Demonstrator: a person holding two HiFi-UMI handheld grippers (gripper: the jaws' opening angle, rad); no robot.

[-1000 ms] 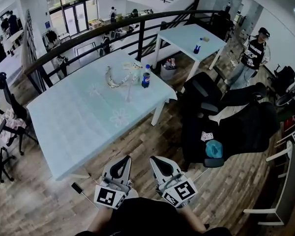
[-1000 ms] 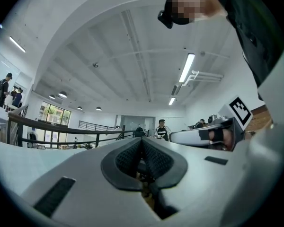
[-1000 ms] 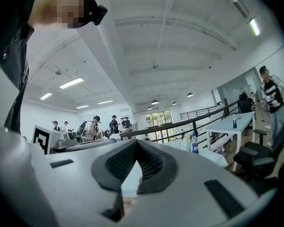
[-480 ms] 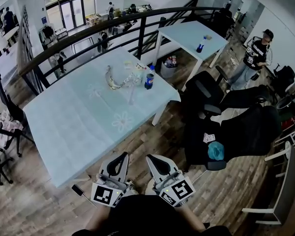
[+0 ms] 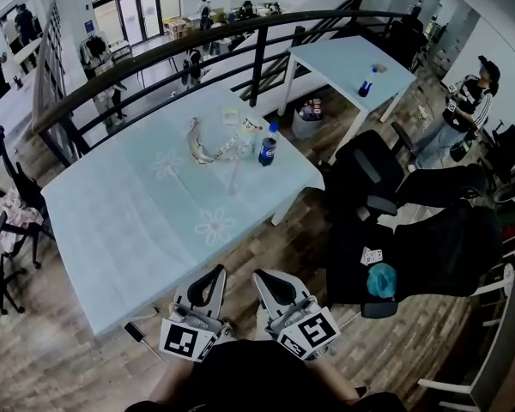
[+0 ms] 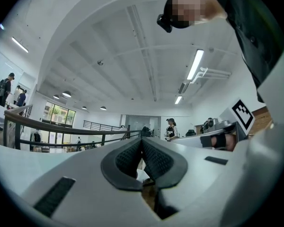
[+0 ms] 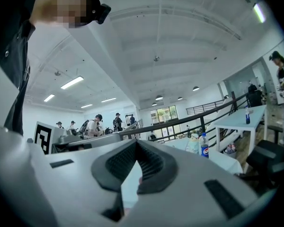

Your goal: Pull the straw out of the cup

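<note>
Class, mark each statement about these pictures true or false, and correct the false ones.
1. The bottle lies on its side on the floor. False: it stands upright on the table.
2. The left gripper has its jaws together with nothing between them. True.
3. The right gripper is clamped on a straw. False: its jaws are shut on nothing.
4. A black chair stands to the right of the table in the head view. True.
</note>
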